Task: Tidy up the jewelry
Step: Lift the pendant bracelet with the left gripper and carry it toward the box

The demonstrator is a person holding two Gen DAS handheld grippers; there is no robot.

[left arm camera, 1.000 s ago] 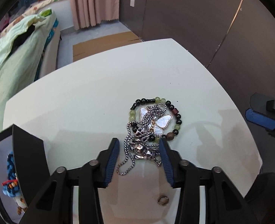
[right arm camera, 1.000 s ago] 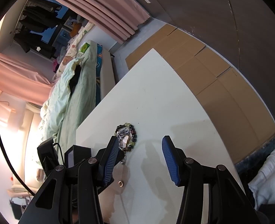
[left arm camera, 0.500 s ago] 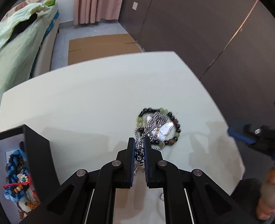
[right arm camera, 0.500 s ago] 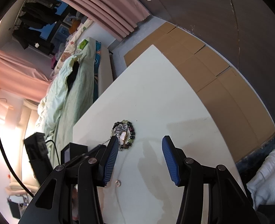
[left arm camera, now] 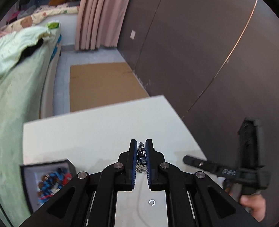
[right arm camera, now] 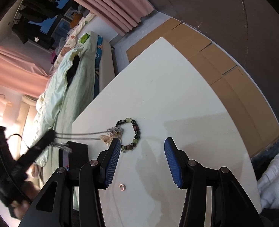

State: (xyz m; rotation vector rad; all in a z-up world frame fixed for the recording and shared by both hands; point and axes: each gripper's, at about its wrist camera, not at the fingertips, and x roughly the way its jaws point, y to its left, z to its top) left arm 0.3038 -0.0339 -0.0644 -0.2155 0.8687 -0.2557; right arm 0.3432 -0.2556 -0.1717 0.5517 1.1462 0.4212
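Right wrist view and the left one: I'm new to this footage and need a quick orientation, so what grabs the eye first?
The left gripper is shut on a silver chain necklace, whose strands stretch taut in the right wrist view from that gripper to the pendant beside the beaded bracelet on the white table. The right gripper hovers open above the table, a small ring below it. A black box of colourful beads sits at the table's left edge.

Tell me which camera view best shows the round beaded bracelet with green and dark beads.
The right wrist view: the beaded bracelet lies in full on the white table, its loop partly behind that gripper's left finger. The left wrist view does not show it at all.
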